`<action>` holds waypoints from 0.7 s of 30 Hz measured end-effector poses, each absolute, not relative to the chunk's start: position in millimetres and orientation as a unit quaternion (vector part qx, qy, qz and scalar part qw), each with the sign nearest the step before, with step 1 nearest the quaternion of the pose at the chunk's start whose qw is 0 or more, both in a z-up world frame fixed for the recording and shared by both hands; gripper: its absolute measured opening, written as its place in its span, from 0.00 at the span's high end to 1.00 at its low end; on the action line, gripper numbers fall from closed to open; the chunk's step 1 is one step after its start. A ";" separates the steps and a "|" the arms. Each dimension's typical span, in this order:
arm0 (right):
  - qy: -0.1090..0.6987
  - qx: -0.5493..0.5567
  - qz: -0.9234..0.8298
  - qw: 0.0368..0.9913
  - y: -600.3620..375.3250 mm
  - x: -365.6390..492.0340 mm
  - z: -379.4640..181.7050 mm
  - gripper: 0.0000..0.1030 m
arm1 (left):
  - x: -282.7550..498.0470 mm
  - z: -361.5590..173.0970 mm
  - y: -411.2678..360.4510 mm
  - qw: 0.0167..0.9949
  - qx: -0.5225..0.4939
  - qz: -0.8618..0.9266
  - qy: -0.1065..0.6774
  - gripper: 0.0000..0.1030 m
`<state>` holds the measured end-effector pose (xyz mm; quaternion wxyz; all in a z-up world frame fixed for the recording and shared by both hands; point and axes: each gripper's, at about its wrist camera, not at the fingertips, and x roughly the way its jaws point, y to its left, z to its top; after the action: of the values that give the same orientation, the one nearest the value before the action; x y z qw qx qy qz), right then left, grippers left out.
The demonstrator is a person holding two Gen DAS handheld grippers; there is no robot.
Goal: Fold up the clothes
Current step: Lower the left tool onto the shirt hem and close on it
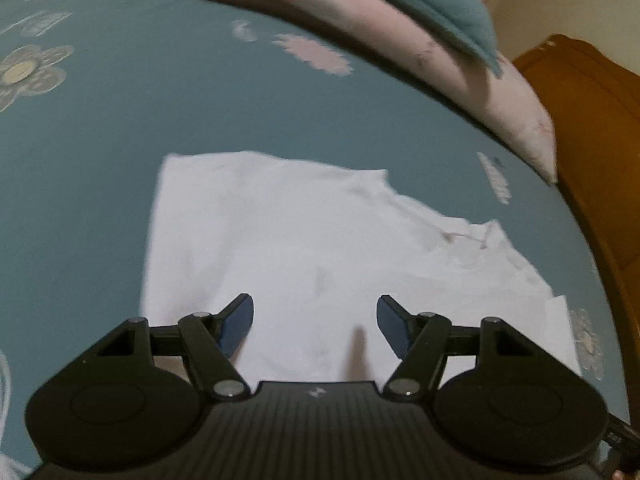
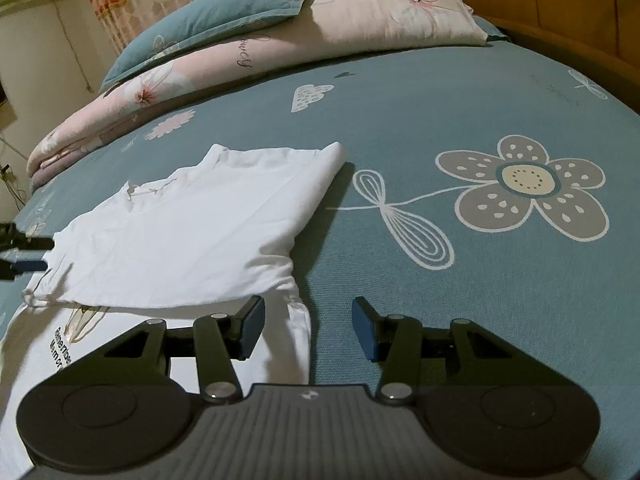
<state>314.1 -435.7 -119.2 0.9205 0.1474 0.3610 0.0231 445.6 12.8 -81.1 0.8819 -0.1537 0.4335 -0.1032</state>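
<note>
While it lies flat on the teal bedsheet [image 2: 400, 120], the white T-shirt [image 2: 188, 236] is partly folded: its upper portion is doubled over the lower part, and black lettering with a faint drawing shows on the exposed layer at the near left edge in the right wrist view. In the left wrist view the same shirt [image 1: 280, 240] fills the middle of the bed, its edges blurred.

Just above the near right corner of the shirt, the right gripper [image 2: 308, 328] has its fingers spread apart and holds nothing; its left finger is over the white cloth, its right finger over bare sheet. Above the near part of the shirt, the left gripper [image 1: 315, 326] is likewise spread wide and empty. At the left edge of the right wrist view, its tips show beside the shirt's far side.

Printed on the sheet to the right of the shirt is a large grey flower [image 2: 524, 184]. Beyond the shirt lies a folded pink floral quilt [image 2: 360, 20] with a teal pillow [image 2: 212, 20] resting on it, and a wooden headboard [image 2: 560, 4] stands behind.
</note>
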 end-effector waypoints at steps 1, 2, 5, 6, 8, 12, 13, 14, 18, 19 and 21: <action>0.361 0.147 0.022 0.921 -435.4 314.3 -119.2 0.48 | 443.9 -83.7 17.1 0.880 -0.161 -0.100 0.436 0.35; 0.361 0.146 0.022 0.921 -435.0 314.4 -119.2 0.48 | 442.2 -86.3 21.4 0.878 -0.168 -0.097 0.438 0.33; 0.360 0.141 0.022 0.922 -433.7 314.7 -120.0 0.47 | 437.0 -94.2 34.2 0.871 -0.190 -0.087 0.444 0.32; 0.360 0.139 0.022 0.922 -433.4 314.7 -120.1 0.47 | 435.2 -96.9 38.5 0.869 -0.198 -0.084 0.446 0.32; 0.360 0.141 0.021 0.922 -433.6 314.9 -120.2 0.47 | 433.6 -103.2 44.4 0.862 -0.216 -0.084 0.450 0.31; 0.359 0.141 0.019 0.922 -432.6 315.3 -120.5 0.47 | 444.6 -107.6 45.0 0.855 -0.241 -0.100 0.448 0.21; 0.359 0.140 0.019 0.923 -432.0 315.5 -120.6 0.46 | 449.1 -108.4 44.6 0.854 -0.245 -0.102 0.448 0.21; 0.359 0.139 0.019 0.923 -431.7 315.7 -120.7 0.45 | 453.7 -109.2 44.0 0.852 -0.248 -0.103 0.448 0.21; 0.358 0.138 0.021 0.923 -432.5 316.4 -121.0 0.45 | 456.3 -109.5 40.8 0.843 -0.249 -0.132 0.459 0.20; 0.358 0.138 0.022 0.923 -433.0 316.4 -121.1 0.45 | 453.5 -110.5 41.9 0.840 -0.247 -0.140 0.463 0.20; 0.357 0.141 0.023 0.923 -434.2 316.2 -121.3 0.45 | 445.4 -112.5 48.3 0.835 -0.254 -0.155 0.463 0.20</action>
<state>316.2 -434.2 -121.3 0.9229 0.1414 0.3573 0.0235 445.4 48.3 -112.5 0.8347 -0.2537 0.4635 -0.1552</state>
